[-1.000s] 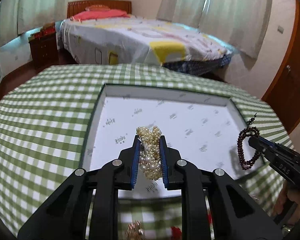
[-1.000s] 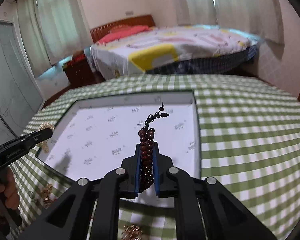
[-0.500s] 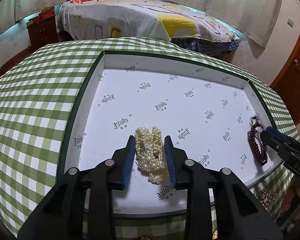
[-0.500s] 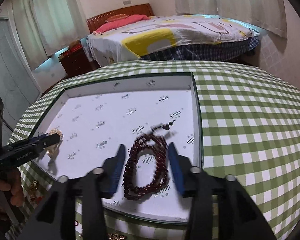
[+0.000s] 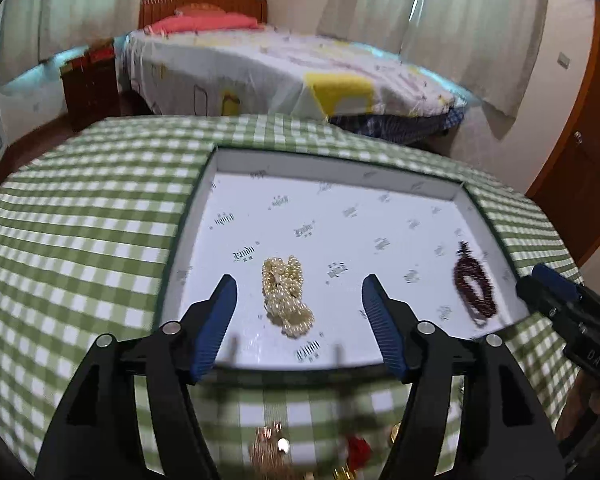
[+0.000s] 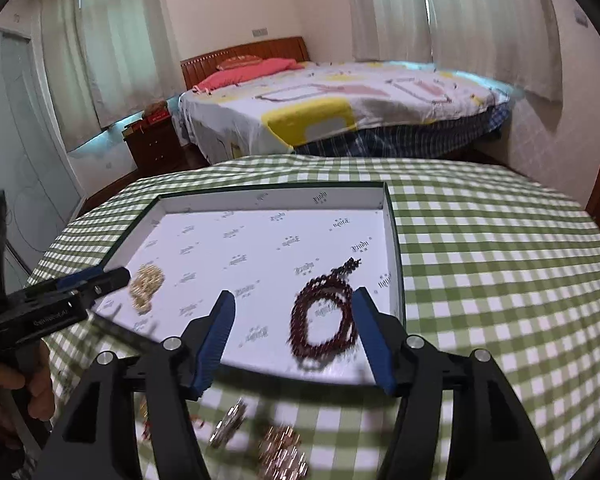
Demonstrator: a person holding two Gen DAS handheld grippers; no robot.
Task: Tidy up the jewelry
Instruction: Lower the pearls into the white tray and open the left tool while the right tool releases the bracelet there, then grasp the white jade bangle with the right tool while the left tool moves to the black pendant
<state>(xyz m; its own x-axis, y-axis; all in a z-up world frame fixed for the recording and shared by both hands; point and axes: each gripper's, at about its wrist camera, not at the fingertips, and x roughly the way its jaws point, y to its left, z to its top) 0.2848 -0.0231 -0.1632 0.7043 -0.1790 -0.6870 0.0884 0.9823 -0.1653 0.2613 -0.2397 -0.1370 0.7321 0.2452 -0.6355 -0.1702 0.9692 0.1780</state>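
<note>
A: Where do the 2 pieces lie in the white tray [image 5: 416,188]?

B: The pearl strand [image 5: 286,298] lies bunched on the tray floor, nearer the tray's front rim and toward its left half. The dark red bead bracelet [image 6: 324,322] lies coiled by the tray's right wall, also near the front rim, with its tassel end pointing toward the back of the tray. The 2 are well apart.

A: And the tongs?

B: The left gripper [image 5: 296,284] has its 2 blue-padded fingers spread wide, with the pearls lying in the gap and touching neither pad. The right gripper [image 6: 294,300] is spread wide as well; the bracelet lies between its fingers, close to the right finger [image 6: 374,340], though I cannot tell whether they touch. Neither holds anything.

A: What surrounds the tray?

B: It sits on a green checked tablecloth [image 6: 480,264]. In front of the tray's front rim, on the cloth, lie more pieces: a blurred gold one [image 5: 270,450] and a small red one [image 5: 358,450]. Beyond the tray's back rim stands a bed [image 6: 340,108].
</note>
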